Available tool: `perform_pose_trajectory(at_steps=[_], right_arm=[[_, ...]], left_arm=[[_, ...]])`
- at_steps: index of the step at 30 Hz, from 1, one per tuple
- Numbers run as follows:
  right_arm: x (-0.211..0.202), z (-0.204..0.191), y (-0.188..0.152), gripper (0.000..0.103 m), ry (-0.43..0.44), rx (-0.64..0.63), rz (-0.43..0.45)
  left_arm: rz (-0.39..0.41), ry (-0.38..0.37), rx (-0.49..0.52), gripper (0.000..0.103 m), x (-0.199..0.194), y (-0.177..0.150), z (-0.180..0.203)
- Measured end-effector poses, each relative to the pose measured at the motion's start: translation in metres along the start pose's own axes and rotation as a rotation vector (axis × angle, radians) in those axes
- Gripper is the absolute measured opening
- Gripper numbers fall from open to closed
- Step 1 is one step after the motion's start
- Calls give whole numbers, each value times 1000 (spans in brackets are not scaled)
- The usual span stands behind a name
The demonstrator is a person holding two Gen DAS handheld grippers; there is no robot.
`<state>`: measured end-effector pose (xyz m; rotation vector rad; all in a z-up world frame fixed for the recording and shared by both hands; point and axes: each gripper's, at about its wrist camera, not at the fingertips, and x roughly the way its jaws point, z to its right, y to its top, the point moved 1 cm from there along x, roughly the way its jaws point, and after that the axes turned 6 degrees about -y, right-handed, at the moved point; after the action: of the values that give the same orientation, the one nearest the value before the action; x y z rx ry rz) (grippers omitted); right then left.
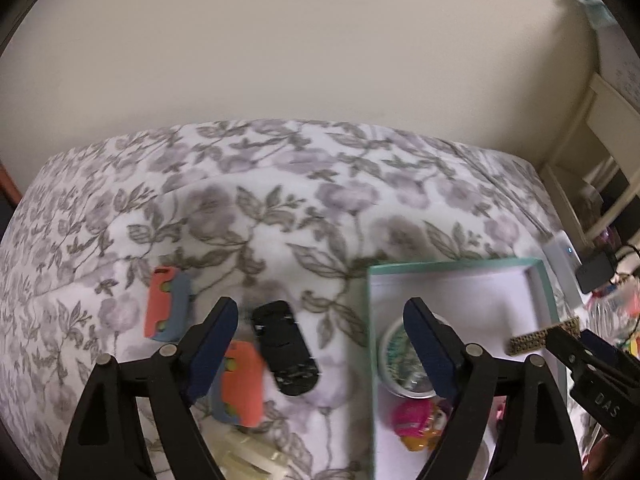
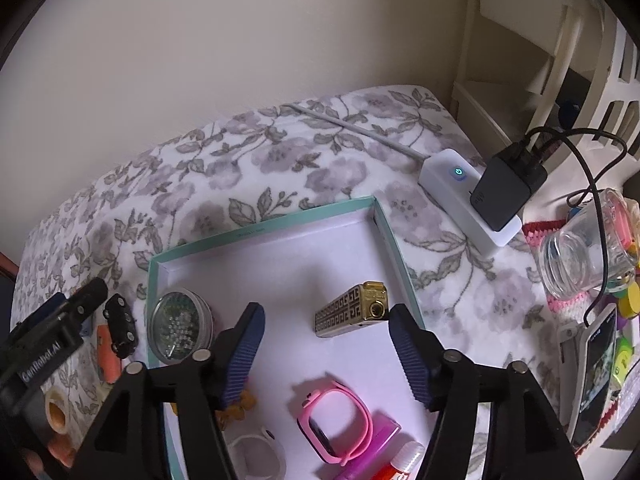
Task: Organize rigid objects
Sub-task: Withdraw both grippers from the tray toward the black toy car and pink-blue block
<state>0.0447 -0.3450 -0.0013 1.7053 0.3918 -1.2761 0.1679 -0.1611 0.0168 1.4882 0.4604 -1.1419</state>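
**A:** What surface is this, and what room surrounds it?

**B:** A bed or cushioned surface covered by a white blanket [image 2: 320, 152] printed with grey leaves and pale purple flowers, set against a plain cream wall [image 1: 300, 40]. Cream wooden furniture [image 2: 520, 40] stands at the right. A white power strip [image 2: 452, 184] with a glowing blue light lies on the blanket, a black charger [image 2: 504, 192] plugged into it. Beside it lie a clear glass jar [image 2: 580, 248] on its side and a phone [image 2: 596, 376].

**A:** Any writing?

**B:** In the right wrist view, the left gripper's body reads "GenRobot.AI". In the left wrist view, the other gripper shows "DAS". Nothing else is legible.

**A:** And the things being organized?

**B:** A shallow box [image 2: 264, 228] with teal sides and a white floor rests on the blanket. Inside it: a gold lighter [image 2: 352, 312] with a black Greek-key pattern, lying flat near the middle; a round metal tin [image 2: 180, 328] with a clear lid in the left corner; a pink watch [image 2: 336, 420]; a pink toy [image 1: 416, 420]. Outside, left of the box, lie a black toy car [image 1: 286, 346] and two orange-and-blue toy cars [image 1: 166, 304], blurred.

**A:** The grippers?

**B:** The right gripper [image 2: 324, 356] hangs above the box with its jaws spread wide, holding nothing; the lighter lies just ahead of them. The left gripper [image 1: 324, 344] is also spread wide and empty, above the black car and the box edge.
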Motion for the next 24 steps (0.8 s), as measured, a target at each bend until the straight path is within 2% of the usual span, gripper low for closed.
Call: perform_pose_trajectory(at_steps=[6,9,12,19,24], right_arm=[[0,-12,-1,83,10,-28,22],[0,-19,-2,92,21,-39,31],[1,-25,-2,102,32,-43,37],[-1,-49,-4,103,45,-72,62],[-4,-78,-8,103,84,-114,72]], left_arm=[[-23,59,-50,87,4,1,-23],[-30,73,-78,98,4,2,-35],[-31,81,-99,98,3,2,-44],[-23,120,-167,99,-3,8,-79],[-24,184,-208,99,-10,10,-115]])
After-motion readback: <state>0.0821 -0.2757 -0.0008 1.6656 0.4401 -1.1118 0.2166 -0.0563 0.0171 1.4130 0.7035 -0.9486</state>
